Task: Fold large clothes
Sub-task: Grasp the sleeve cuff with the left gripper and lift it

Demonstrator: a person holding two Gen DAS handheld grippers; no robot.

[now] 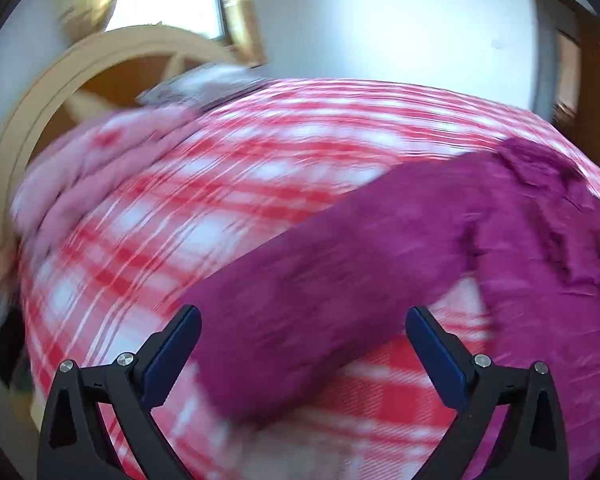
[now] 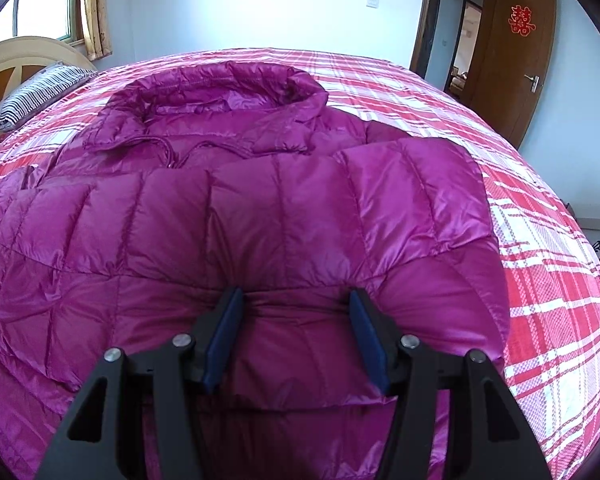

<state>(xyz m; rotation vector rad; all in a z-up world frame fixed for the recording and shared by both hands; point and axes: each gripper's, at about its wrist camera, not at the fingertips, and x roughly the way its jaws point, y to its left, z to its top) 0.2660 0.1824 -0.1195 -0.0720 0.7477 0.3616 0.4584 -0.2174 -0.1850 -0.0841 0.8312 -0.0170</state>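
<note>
A purple down jacket (image 2: pixel 280 208) lies spread on the bed, hood toward the far wall, with one sleeve folded across its front. My right gripper (image 2: pixel 296 294) presses into the near part of the jacket, and a thick bunch of the padded cloth is pinched between its blue pads. The left wrist view is heavily blurred by motion. In it my left gripper (image 1: pixel 304 316) stands wide open above the other purple sleeve (image 1: pixel 340 260), which stretches out over the bed; nothing is held between its fingers.
The bed has a red and white checked sheet (image 2: pixel 540 260). A striped pillow (image 2: pixel 40 92) and a pink quilt (image 1: pixel 100 160) lie by the round wooden headboard (image 1: pixel 32 112). A brown door (image 2: pixel 516 60) stands open at the right wall.
</note>
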